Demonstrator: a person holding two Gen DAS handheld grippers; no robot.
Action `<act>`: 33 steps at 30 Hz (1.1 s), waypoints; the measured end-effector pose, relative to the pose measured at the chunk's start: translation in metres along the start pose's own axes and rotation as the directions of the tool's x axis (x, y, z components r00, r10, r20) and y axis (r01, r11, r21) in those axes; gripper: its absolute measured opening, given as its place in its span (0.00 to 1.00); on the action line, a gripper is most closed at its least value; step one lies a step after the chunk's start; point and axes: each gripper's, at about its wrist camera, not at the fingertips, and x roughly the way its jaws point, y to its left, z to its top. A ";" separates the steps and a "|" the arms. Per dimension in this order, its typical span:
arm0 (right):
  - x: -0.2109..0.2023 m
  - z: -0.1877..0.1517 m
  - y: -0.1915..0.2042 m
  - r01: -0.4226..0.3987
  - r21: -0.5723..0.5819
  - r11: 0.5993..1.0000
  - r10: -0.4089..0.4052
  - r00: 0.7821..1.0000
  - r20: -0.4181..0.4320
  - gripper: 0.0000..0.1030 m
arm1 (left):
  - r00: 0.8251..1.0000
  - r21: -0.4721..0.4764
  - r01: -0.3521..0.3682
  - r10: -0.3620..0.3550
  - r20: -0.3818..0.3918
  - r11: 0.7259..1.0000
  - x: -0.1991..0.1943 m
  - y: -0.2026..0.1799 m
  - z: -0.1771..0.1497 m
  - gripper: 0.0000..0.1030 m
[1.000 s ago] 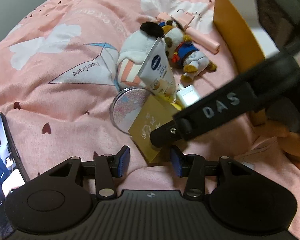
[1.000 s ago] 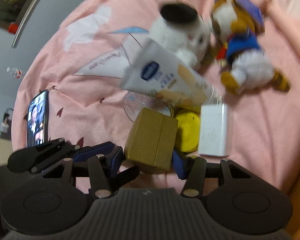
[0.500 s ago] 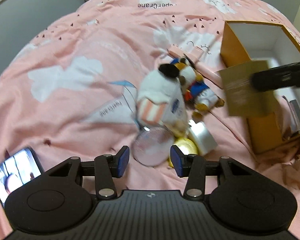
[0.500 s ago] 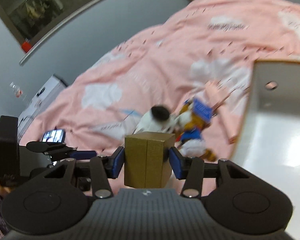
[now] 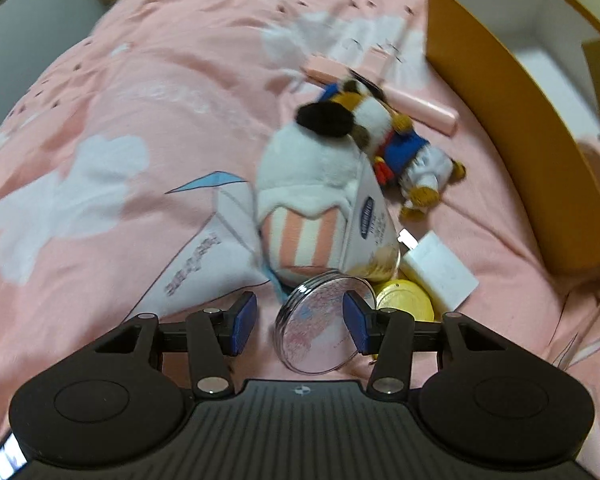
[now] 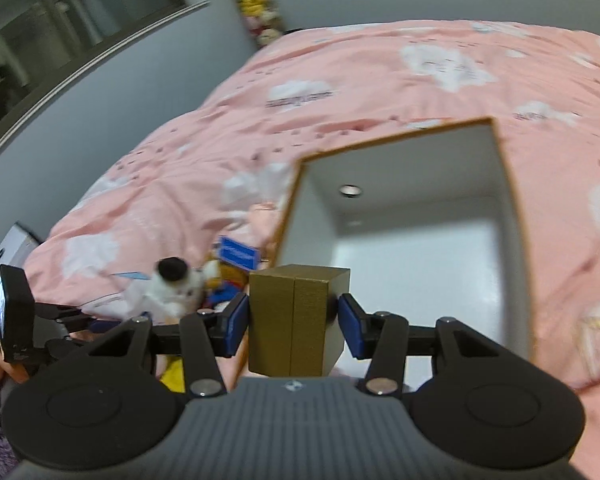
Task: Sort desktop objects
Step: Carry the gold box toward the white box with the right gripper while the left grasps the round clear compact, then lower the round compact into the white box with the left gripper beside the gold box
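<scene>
Gold box [image 6: 296,316], clamped between the pads of your right tongs [image 6: 293,324], hangs at the near rim of the open orange bin [image 6: 518,240], whose white floor shows bare beyond it. To finish this step well, carry the box forward until it is clear of the near wall, lower it close to the floor, and only then spread the pads, so it settles flat instead of tumbling. Right tongs: closed on the box, pads pressed to its two side faces. Left tongs [image 5: 298,322]: spread wide and holding nothing, poised low over the pink bed [image 5: 100,128], with the round tin [image 5: 322,322] lying between the pads; the right pad overlaps the tin's edge in the view, but contact cannot be told. Beside the tin lie a yellow disc [image 5: 406,304], a white charger [image 5: 438,270], a tube [image 5: 370,224] and two plush toys [image 5: 312,184], all awaiting sorting.
</scene>
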 end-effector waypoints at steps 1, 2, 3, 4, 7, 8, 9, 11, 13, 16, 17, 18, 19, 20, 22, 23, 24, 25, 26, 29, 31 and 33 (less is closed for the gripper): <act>-0.002 -0.002 -0.004 0.010 0.010 1.000 -0.010 1.000 0.001 0.49 | 1.000 0.018 0.003 -0.003 -0.011 1.000 0.003 -0.001 0.001 0.54; -0.004 -0.003 -0.008 0.019 0.018 1.000 -0.019 1.000 0.002 0.49 | 1.000 0.031 0.015 -0.014 -0.023 0.999 0.007 0.000 0.002 0.55; -0.005 -0.005 -0.011 0.025 0.023 0.999 -0.025 1.000 0.001 0.49 | 0.999 0.038 0.034 -0.033 -0.032 0.999 0.009 0.000 0.002 0.55; -0.005 -0.006 -0.014 0.029 0.028 0.999 -0.029 1.000 -0.001 0.49 | 0.998 0.041 0.051 -0.049 -0.043 0.998 0.012 0.001 0.003 0.55; -0.005 -0.010 -0.020 0.035 0.043 0.998 -0.035 0.999 -0.005 0.49 | 0.994 0.040 0.082 -0.079 -0.075 0.996 0.017 0.001 0.004 0.55; -0.006 -0.011 -0.022 0.037 0.050 0.998 -0.037 0.999 -0.005 0.49 | 0.994 0.046 0.079 -0.076 -0.076 0.996 0.018 0.000 0.004 0.53; -0.006 -0.012 -0.025 0.041 0.055 0.998 -0.040 0.999 -0.004 0.49 | 0.995 0.044 0.076 -0.073 -0.074 0.996 0.016 -0.001 0.003 0.50; -0.008 -0.014 -0.029 0.055 0.062 0.997 -0.055 0.998 0.000 0.49 | 0.995 0.030 0.065 -0.062 -0.078 0.997 0.013 -0.001 0.001 0.41; -0.008 -0.016 -0.033 0.078 0.063 0.995 -0.079 0.997 0.001 0.49 | 0.996 0.019 0.050 -0.049 -0.074 0.999 0.006 -0.002 -0.003 0.30; -0.008 -0.018 -0.038 0.111 0.066 0.992 -0.111 0.994 -0.003 0.49 | 0.993 -0.017 0.092 -0.093 -0.076 0.996 -0.002 -0.003 -0.007 0.17; -0.007 -0.018 -0.040 0.117 0.067 0.991 -0.117 0.993 -0.005 0.49 | 0.990 -0.044 0.115 -0.118 -0.078 0.992 -0.004 -0.002 -0.009 0.16; -0.007 -0.019 -0.041 0.121 0.068 0.990 -0.120 0.993 -0.007 0.49 | 0.988 -0.068 0.127 -0.132 -0.076 0.990 -0.005 -0.002 -0.010 0.15; -0.007 -0.020 -0.042 0.124 0.068 0.990 -0.123 0.992 -0.007 0.49 | 0.989 -0.087 0.122 -0.128 -0.068 0.989 -0.006 -0.003 -0.011 0.15; -0.008 -0.021 -0.042 0.128 0.067 0.990 -0.128 0.992 -0.007 0.49 | 0.990 -0.102 0.116 -0.123 -0.064 0.988 -0.008 -0.004 -0.012 0.15; -0.010 -0.022 -0.042 0.140 0.056 0.989 -0.140 0.990 -0.004 0.49 | 0.991 -0.146 0.120 -0.127 -0.040 0.982 -0.016 -0.005 -0.014 0.14; -0.012 -0.023 -0.042 0.147 0.050 0.988 -0.147 0.989 -0.003 0.49 | 0.992 -0.160 0.120 -0.126 -0.030 0.980 -0.021 -0.006 -0.015 0.14; -0.014 -0.024 -0.043 0.154 0.043 0.987 -0.154 0.988 -0.003 0.49 | 0.992 -0.175 0.119 -0.124 -0.017 0.977 -0.028 -0.006 -0.016 0.14; -0.016 -0.024 -0.043 0.160 0.036 0.986 -0.160 0.987 -0.003 0.49 | 0.991 -0.192 0.130 -0.133 -0.006 0.973 -0.034 -0.006 -0.016 0.14; -0.018 -0.025 -0.044 0.166 0.031 0.986 -0.166 0.986 -0.003 0.49 | 0.988 -0.211 0.155 -0.158 0.004 0.965 -0.042 -0.006 -0.016 0.14; -0.023 -0.027 -0.046 0.181 0.017 0.983 -0.181 0.984 -0.009 0.49 | 0.976 -0.256 0.220 -0.212 0.058 0.941 -0.067 -0.008 -0.014 0.14; -0.026 -0.029 -0.047 0.183 0.008 0.983 -0.183 0.983 -0.018 0.49 | 0.968 -0.253 0.246 -0.223 0.114 0.936 -0.088 -0.015 -0.010 0.14; -0.029 -0.030 -0.048 0.171 -0.001 0.985 -0.171 0.985 -0.037 0.49 | 0.954 -0.236 0.283 -0.247 0.170 0.930 -0.107 -0.024 -0.002 0.14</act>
